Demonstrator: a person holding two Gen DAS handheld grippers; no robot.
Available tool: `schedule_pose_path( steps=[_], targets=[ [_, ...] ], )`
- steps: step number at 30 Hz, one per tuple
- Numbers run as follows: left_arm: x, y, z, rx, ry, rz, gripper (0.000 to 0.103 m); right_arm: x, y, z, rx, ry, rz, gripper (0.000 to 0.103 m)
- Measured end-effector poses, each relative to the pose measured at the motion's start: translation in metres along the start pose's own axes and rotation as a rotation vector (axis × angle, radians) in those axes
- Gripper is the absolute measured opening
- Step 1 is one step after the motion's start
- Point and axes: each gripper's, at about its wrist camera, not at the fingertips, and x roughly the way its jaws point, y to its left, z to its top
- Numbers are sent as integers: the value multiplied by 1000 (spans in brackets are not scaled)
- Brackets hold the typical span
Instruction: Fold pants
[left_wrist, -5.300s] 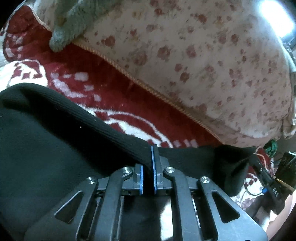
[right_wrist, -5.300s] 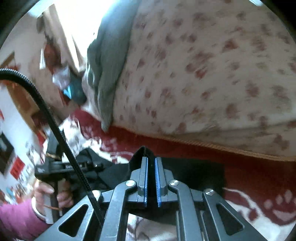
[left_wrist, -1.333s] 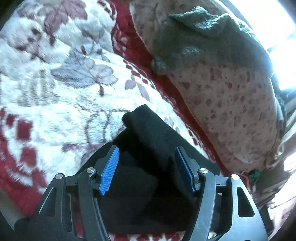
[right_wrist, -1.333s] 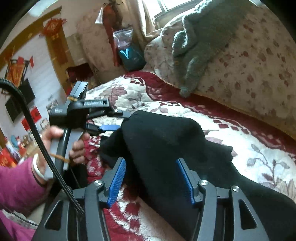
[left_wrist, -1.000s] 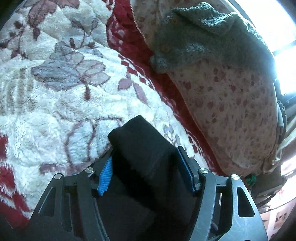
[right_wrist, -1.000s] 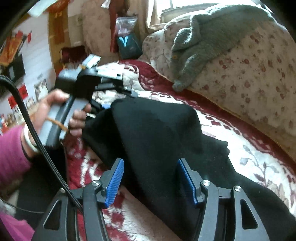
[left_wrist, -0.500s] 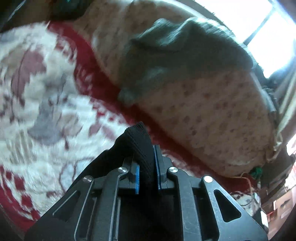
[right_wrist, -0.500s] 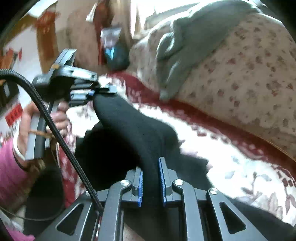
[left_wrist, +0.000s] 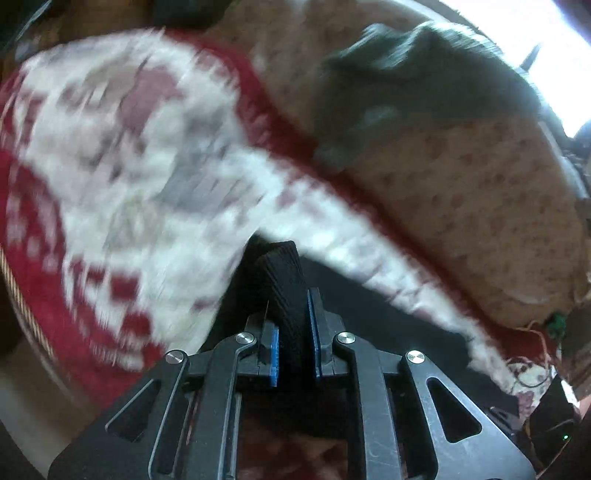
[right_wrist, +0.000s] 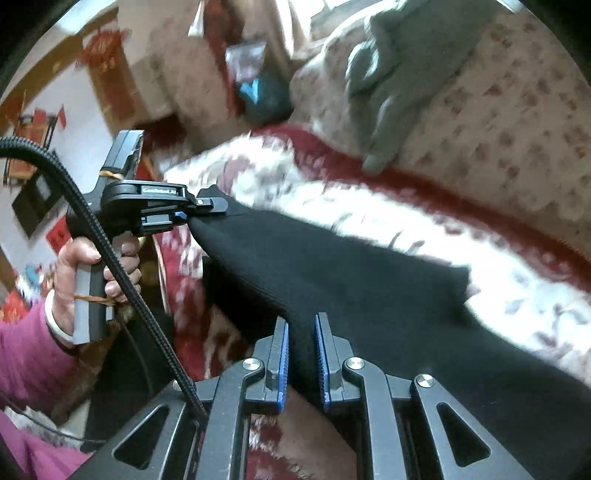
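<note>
The black ribbed pants (right_wrist: 332, 273) lie across a red-and-white floral blanket (right_wrist: 388, 221) on a bed. My right gripper (right_wrist: 301, 332) is shut on a fold of the pants near the bottom of the right wrist view. My left gripper (right_wrist: 201, 210) shows at the left there, held in a person's hand (right_wrist: 77, 273), shut on a far corner of the cloth. The fabric hangs stretched between both grippers. In the left wrist view, my left gripper (left_wrist: 291, 317) pinches a ribbed black edge (left_wrist: 282, 273) between its blue pads.
A big floral-print cushion (right_wrist: 498, 122) with a grey knitted garment (right_wrist: 391, 70) draped on it runs along the back of the bed. A pink sleeve (right_wrist: 26, 354) and a black cable (right_wrist: 122, 269) sit at the left. Cables and a green item (left_wrist: 554, 321) lie at the right.
Both grippers went from wide open around the pants to shut on the cloth. The left one has then lifted and swung away, pulling the fabric taut; the right has barely moved.
</note>
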Motion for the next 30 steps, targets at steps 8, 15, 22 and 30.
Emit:
schedule_pose_path(
  steps=[8, 15, 22, 30],
  targets=[
    [6, 10, -20, -27, -4, 21, 12, 18, 5, -9, -18, 91, 18, 13],
    [-3, 18, -18, -27, -18, 69, 27, 21, 0, -11, 22, 141, 47, 35],
    [-34, 38, -9, -83, -68, 125, 27, -35, -33, -9, 172, 17, 61, 37],
    [-35, -30, -23, 66, -36, 31, 27, -75, -89, -15, 330, -60, -40, 38]
  ],
)
